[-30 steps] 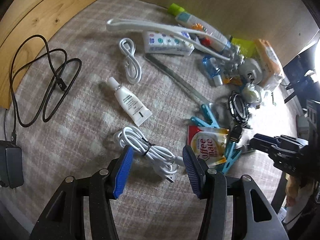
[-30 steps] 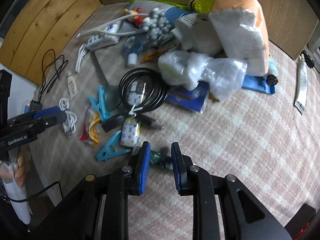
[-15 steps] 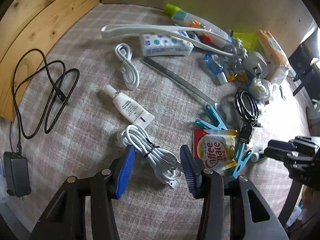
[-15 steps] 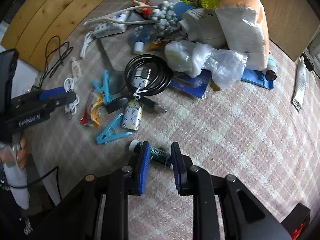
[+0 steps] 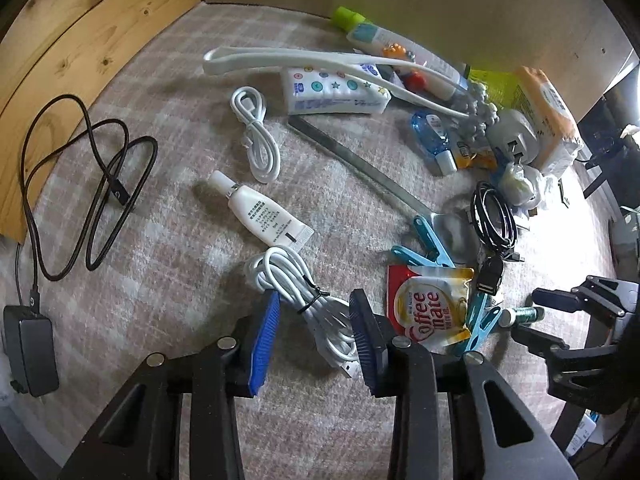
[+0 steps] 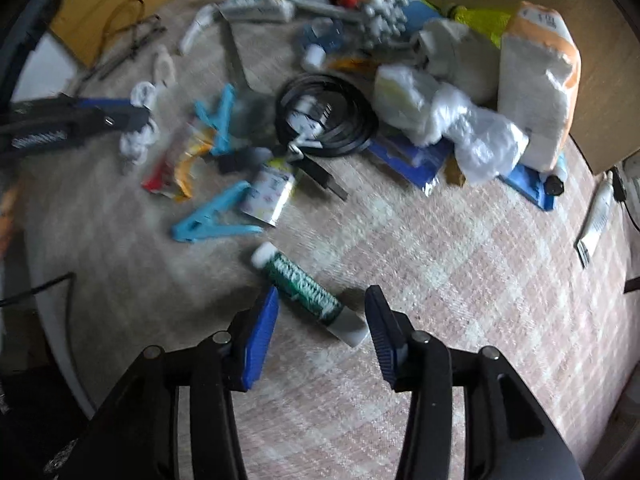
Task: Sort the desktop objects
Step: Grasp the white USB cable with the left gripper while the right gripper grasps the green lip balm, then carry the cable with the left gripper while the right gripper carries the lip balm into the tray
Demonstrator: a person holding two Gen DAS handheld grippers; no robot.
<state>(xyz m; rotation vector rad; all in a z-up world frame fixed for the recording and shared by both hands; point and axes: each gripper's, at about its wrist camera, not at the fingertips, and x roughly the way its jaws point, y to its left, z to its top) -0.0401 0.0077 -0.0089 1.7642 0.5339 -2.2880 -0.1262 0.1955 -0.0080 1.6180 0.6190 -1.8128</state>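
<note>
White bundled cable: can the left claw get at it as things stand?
Probably yes. The left claw already straddles the white bundled cable, its jaws have just been closing, and nothing lies over the bundle; only the coffee sachet sits close beside.

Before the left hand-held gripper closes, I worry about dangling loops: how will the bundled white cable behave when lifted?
The bundled white cable will probably lift as one piece, since a black tie cinches its middle. Its loop ends look soft, so they may droop. The left hand-held gripper, its jaws just closing around the bundle, might squash the coils rather than slip.
</note>
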